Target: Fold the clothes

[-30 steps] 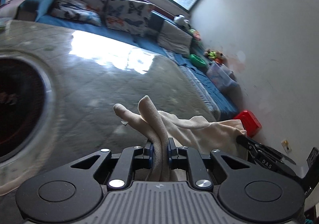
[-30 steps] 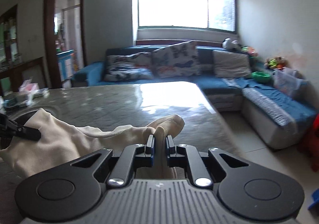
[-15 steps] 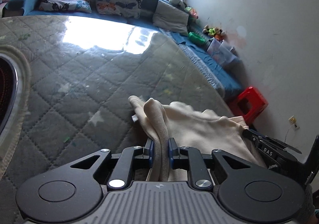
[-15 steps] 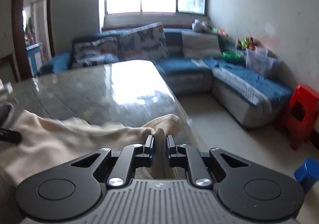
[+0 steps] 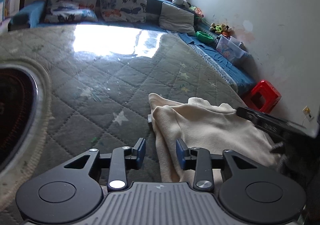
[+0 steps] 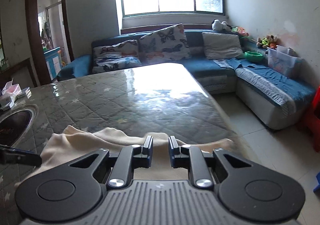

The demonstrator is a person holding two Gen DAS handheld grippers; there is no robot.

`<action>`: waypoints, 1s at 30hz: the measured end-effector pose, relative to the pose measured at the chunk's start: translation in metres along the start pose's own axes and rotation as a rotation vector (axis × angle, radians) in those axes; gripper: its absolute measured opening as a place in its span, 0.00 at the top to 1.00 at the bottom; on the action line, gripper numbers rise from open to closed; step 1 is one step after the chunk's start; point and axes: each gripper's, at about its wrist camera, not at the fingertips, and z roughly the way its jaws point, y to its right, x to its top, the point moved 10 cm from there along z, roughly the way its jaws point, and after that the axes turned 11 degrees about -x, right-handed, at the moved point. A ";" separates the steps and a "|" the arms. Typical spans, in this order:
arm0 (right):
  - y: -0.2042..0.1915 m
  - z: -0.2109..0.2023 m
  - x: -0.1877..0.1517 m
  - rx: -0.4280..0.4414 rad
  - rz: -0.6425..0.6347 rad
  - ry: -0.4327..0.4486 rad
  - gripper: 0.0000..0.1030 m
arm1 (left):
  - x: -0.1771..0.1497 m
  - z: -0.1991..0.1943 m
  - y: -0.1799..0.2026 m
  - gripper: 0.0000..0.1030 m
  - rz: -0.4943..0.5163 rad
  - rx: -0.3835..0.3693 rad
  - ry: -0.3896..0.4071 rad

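A cream garment [image 5: 204, 125] lies folded over on the grey quilted table cover [image 5: 112, 76]. My left gripper [image 5: 160, 150] is open just above its left edge, with cloth lying between the jaws but not clamped. The right gripper shows as a dark bar at the right of the left wrist view [image 5: 266, 121]. In the right wrist view the garment [image 6: 84, 143] lies under my right gripper [image 6: 161, 142], which is open over its far edge. The left gripper's tip [image 6: 20, 157] shows at the left of that view.
A dark round inset with a metal rim [image 5: 18, 113] sits in the table at the left. A blue corner sofa [image 6: 216, 64] with butterfly cushions stands beyond the table. A red stool [image 5: 264, 96] stands on the floor at the right. Small boxes [image 6: 10, 94] sit at the table's far left.
Both grippers have opened and let go of the cream garment. The garment has dropped from a raised bunch to lie flat on the table.
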 end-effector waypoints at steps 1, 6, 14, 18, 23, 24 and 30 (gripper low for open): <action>-0.004 0.004 0.000 0.006 0.001 -0.008 0.80 | -0.001 -0.002 -0.001 0.56 0.014 0.013 0.000; -0.014 0.018 -0.004 -0.013 -0.025 -0.028 0.78 | -0.007 -0.014 -0.007 0.44 0.094 0.093 0.005; -0.025 -0.020 -0.011 0.013 -0.066 0.002 0.61 | -0.025 -0.034 -0.017 0.25 0.166 0.172 0.020; -0.029 -0.047 -0.029 0.022 -0.062 0.006 0.56 | -0.035 -0.043 -0.017 0.19 0.169 0.179 0.026; -0.031 -0.075 -0.052 -0.009 -0.062 0.024 0.56 | -0.047 -0.056 -0.018 0.12 0.169 0.188 0.039; -0.031 -0.076 -0.057 -0.022 -0.067 0.024 0.56 | -0.050 -0.058 -0.018 0.12 0.168 0.188 0.039; -0.035 -0.092 -0.065 -0.086 -0.087 0.068 0.56 | -0.063 -0.076 -0.024 0.06 0.170 0.210 0.053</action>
